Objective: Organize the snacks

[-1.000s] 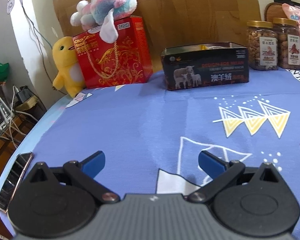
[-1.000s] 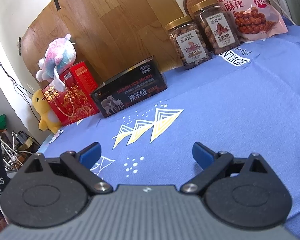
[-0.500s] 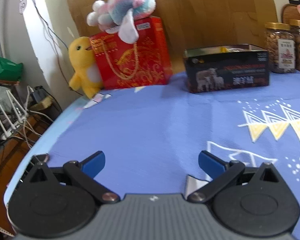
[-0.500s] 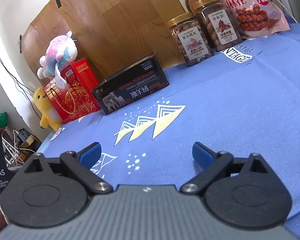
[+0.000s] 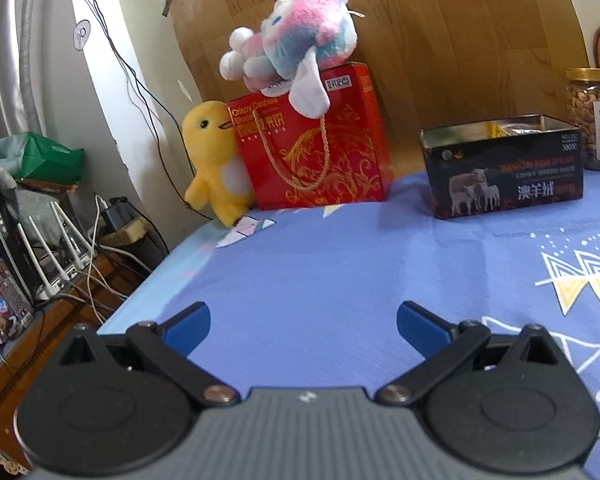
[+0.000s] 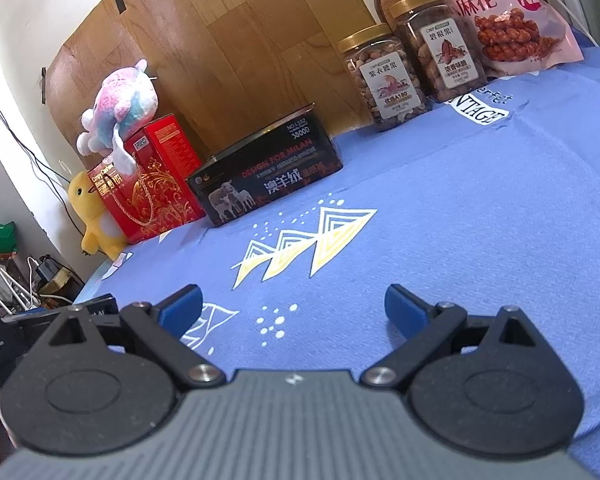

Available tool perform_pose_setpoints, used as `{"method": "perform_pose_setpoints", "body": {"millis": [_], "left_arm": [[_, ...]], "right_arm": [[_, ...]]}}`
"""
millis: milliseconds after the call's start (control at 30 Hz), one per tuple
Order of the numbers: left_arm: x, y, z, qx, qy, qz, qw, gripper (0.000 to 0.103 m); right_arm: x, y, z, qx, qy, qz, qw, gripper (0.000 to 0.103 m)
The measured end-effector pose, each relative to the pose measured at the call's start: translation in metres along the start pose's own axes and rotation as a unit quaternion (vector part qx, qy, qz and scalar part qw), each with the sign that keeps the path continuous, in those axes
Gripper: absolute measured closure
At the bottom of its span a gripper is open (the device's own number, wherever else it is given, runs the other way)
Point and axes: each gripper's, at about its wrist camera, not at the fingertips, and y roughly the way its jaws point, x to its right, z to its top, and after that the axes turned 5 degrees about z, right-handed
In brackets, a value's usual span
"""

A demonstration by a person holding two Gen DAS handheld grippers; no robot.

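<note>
A lived-in home: plush toys, a router with tangled cables, blue tablecloth.

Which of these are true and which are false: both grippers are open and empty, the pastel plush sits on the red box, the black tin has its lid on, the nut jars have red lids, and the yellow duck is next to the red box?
1. The left gripper and right gripper are open and empty. True.
2. The pastel plush sits on the red gift box. True.
3. The black tin has its lid on. False: its top is open, with packets showing inside.
4. The nut jars have red lids. False: the lids are gold.
5. The yellow duck is beside the red gift box. True.
</note>
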Motion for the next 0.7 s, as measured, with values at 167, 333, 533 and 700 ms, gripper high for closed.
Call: {"method": "perform_pose_setpoints", "body": {"millis": [167,333,533,700], "left_arm": [[0.003,0.000,0.001,-0.006,0.003,-0.016,0.9999,0.000],[0.013,-0.007,0.000,-0.026,0.010,-0.067,0.9974,0.000],[0.029,-0.018,0.000,-0.038,0.022,-0.111,0.9929,0.000],[0.035,-0.024,0.000,-0.039,0.029,-0.128,0.9907,0.000]], "right_arm": [[-0.005,-0.002,0.001,0.007,-0.012,0.001,1.000,0.004],[-0.008,-0.005,0.004,0.017,-0.020,0.005,1.000,0.004],[-0.007,-0.013,0.007,0.037,-0.020,-0.001,0.999,0.004],[-0.005,-0.016,0.008,0.044,-0.017,-0.003,0.999,0.004]]}}
